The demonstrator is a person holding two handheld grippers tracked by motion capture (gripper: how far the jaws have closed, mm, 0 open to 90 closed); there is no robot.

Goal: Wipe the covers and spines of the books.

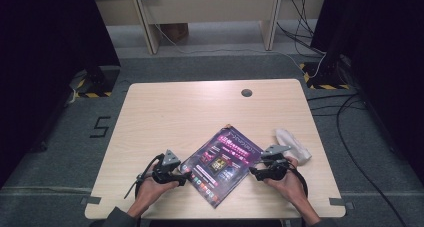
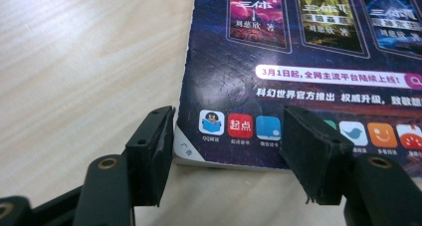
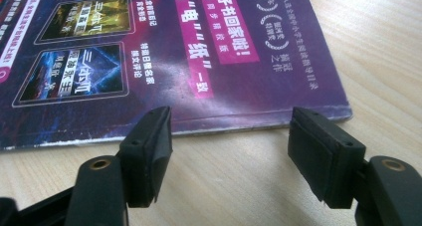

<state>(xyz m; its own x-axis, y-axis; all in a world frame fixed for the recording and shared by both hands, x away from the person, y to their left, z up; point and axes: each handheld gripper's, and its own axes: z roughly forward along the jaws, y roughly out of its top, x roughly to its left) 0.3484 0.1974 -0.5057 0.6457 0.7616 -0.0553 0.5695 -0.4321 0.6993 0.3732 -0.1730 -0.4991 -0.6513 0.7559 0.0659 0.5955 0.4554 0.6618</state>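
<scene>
Both your tongs stood open: left gripper (image 1: 186,177) at the magazine's (image 1: 220,158) near-left corner, right gripper (image 1: 251,172) just off its right edge. It lay flat between them, long axis diagonal across the table (image 1: 165,107), your left slightly nearer.

left claw (image 1: 186,179) jaws spread wide, right claw (image 1: 253,173) jaws likewise apart, both hands low, claws pointing inward toward each other

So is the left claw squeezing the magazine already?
No, the left claw is open, its two black jaws standing apart at the magazine's corner without pinching it.
</scene>
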